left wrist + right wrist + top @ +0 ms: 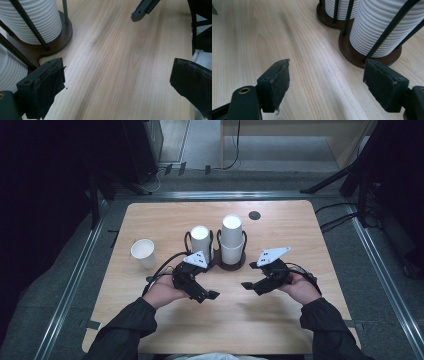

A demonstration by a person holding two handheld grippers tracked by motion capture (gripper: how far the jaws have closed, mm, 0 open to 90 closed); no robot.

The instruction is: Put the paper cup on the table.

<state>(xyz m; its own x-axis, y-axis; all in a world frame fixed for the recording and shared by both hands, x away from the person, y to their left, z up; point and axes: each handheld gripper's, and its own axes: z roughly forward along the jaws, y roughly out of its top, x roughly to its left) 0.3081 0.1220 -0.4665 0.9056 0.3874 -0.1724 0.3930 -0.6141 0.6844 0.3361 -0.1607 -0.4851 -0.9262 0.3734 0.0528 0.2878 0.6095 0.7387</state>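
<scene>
I see two stacks of white ribbed cups [231, 239] standing upright in a dark wire holder [231, 262] with a brown wooden base. A single white cup [143, 252] stands open-mouthed, well left of the holder.

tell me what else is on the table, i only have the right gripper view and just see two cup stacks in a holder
Observer: The high view shows a single paper cup standing upright, apart from the cup holder, on its left.
Operator: are both stacks the same height
Observer: No, the right stack stands taller than the left stack.
Operator: where's the other gripper
Observer: The left gripper is open, in front of the left stack; the right gripper is open too, jaws facing it.
</scene>
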